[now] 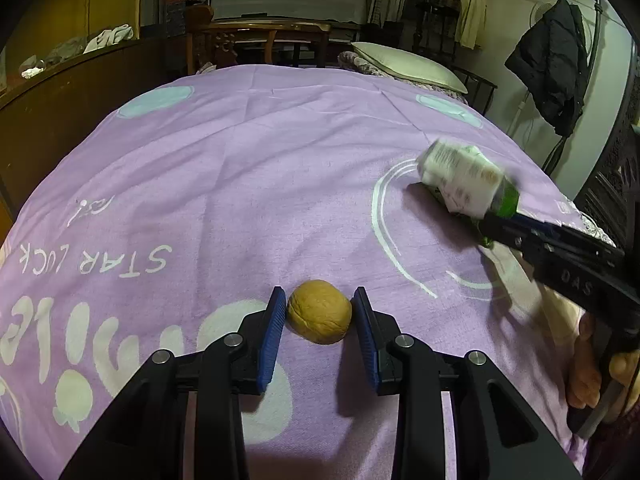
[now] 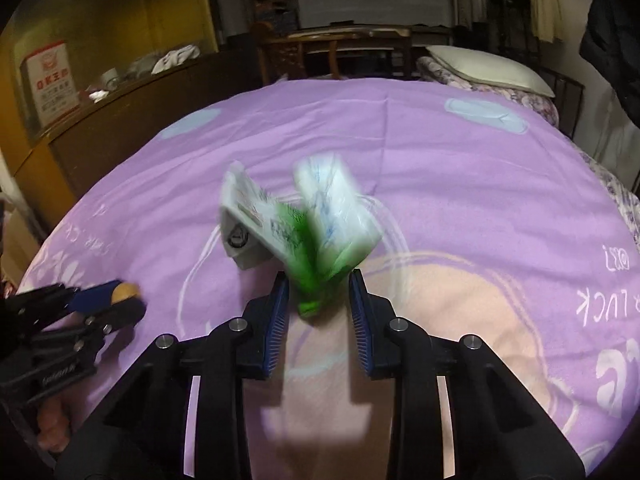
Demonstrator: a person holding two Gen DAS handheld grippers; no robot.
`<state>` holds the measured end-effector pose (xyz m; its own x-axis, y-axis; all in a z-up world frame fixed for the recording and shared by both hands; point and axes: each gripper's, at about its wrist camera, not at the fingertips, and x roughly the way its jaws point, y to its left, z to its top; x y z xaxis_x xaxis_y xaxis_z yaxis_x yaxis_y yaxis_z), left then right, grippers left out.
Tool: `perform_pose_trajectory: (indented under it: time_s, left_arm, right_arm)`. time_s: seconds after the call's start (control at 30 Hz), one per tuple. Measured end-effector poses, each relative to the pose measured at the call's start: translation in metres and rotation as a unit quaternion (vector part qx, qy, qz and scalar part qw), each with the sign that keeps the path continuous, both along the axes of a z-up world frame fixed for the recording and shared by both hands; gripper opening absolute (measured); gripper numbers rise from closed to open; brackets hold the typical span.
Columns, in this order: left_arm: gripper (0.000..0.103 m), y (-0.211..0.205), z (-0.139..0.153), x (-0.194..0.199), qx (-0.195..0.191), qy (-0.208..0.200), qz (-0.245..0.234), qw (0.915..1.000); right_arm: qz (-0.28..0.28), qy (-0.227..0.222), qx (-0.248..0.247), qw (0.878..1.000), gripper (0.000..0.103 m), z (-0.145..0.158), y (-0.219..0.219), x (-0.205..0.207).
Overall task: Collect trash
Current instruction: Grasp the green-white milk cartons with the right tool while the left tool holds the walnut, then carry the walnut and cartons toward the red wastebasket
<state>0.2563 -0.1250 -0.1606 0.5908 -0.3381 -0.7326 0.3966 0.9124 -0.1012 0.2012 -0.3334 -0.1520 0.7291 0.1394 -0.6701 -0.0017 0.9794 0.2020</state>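
On the purple bedspread, the left gripper is clamping a round tan walnut-like ball, its blue pads pressing on both sides while the ball is sitting just above the fabric. Off to its right, the right gripper is pinching the green lower end of a crumpled white-and-green carton; the carton is blurred, flaring outward beyond the fingertips, with its cap facing left in the right wrist view. From the left wrist view the carton is lifting clear of the bedspread, well apart from the ball.
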Motion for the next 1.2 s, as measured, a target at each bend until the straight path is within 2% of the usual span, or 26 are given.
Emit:
perform_pose_trajectory:
  time_s: [0.03,0.07,0.1,0.13,0.3,0.43,0.53,0.63,0.7,0.8,0.83,1.0,1.2]
  left_arm:
    - [0.034,0.000,0.000,0.000,0.000,0.000,0.001,1.0000]
    - [0.034,0.000,0.000,0.000,0.000,-0.001,0.001,1.0000]
    - [0.034,0.001,0.000,0.000,-0.001,-0.001,0.002,1.0000]
    - [0.034,0.002,0.000,-0.001,-0.002,0.000,0.003,1.0000]
    - [0.034,0.003,0.001,0.001,-0.008,0.002,0.004,1.0000]
    - [0.034,0.005,0.002,0.003,-0.014,0.006,0.004,0.9999]
    - [0.034,0.007,0.002,0.004,-0.019,0.008,0.004,0.9998]
    - [0.034,0.006,0.002,0.005,-0.020,0.009,0.004,0.9997]
    - [0.034,0.006,0.002,0.004,-0.018,0.010,0.003,0.9998]
    - [0.034,0.005,0.002,0.004,-0.017,0.009,0.002,0.9998]
    - [0.034,0.006,0.003,0.004,-0.018,0.009,0.002,0.9998]
    - [0.034,0.009,0.003,0.004,-0.031,0.011,-0.003,0.9995]
    - [0.031,0.018,0.006,-0.010,-0.041,0.005,-0.001,0.9991]
  right_arm:
    - [-0.005,0.001,0.000,1.000,0.037,0.001,-0.001,0.001]
    - [-0.016,-0.001,-0.002,1.000,0.056,0.002,-0.004,-0.001]
    - [-0.026,-0.005,-0.007,1.000,0.069,0.003,-0.003,-0.003]
    - [-0.033,-0.013,-0.013,0.999,0.089,0.004,-0.002,-0.004]
    - [-0.013,-0.055,-0.063,0.996,0.095,0.016,0.019,-0.015]
    - [0.040,-0.062,-0.102,0.992,0.096,0.021,0.040,-0.009]
    - [0.044,-0.046,-0.122,0.990,0.096,0.018,0.050,0.008]
    - [0.045,0.002,-0.104,0.994,0.095,0.008,0.049,0.033]
    - [0.040,0.012,-0.089,0.995,0.066,0.005,0.046,0.035]
    - [0.011,-0.055,-0.049,0.997,0.066,0.019,0.029,0.008]
    - [0.003,-0.065,-0.037,0.997,0.066,0.021,0.025,0.000]
    - [-0.011,-0.067,0.027,0.997,0.066,0.019,0.018,-0.039]
    - [-0.013,-0.065,0.053,0.996,0.067,0.016,0.020,-0.068]
